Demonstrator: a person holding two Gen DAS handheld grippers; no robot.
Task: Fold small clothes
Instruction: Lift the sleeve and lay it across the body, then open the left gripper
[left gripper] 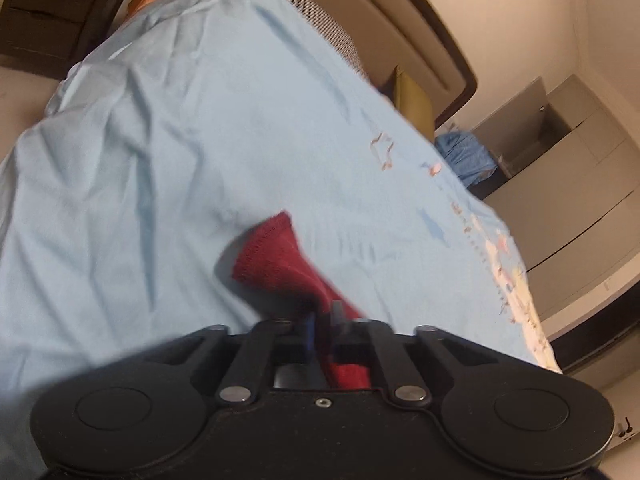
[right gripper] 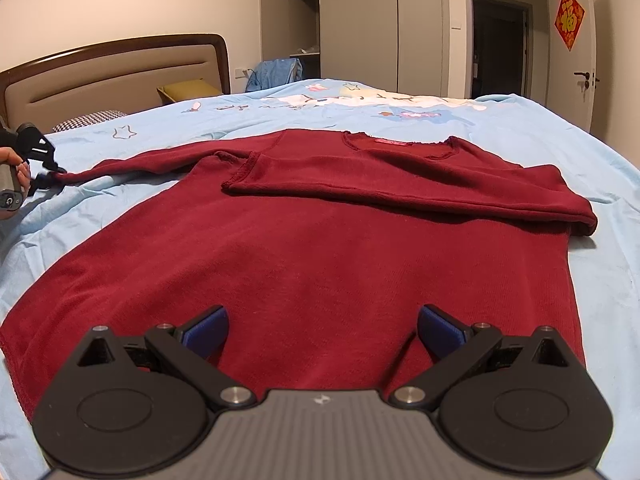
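The right gripper (right gripper: 322,330) is seen nearest, its blue-padded fingers (right gripper: 208,326) spread wide and empty above the lower hem of a dark red long-sleeved sweater (right gripper: 280,256). The sweater is laid flat on a light blue bedsheet (right gripper: 600,280), with its neckline at the far end. One sleeve (right gripper: 400,190) is folded across the chest, its cuff lying near the middle. The other sleeve (right gripper: 132,166) is stretched out to the side, and its end is pinched by the left gripper (right gripper: 50,172), which is held in a person's hand (right gripper: 14,160) at the frame edge. In the left wrist view, the left gripper's fingers (left gripper: 310,326) are closed narrowly on the red cuff (left gripper: 276,256), which is lifted slightly off the sheet. Farther away, a padded headboard (right gripper: 112,80), a blue garment (right gripper: 276,72) and grey wardrobe doors (right gripper: 360,20) are seen.
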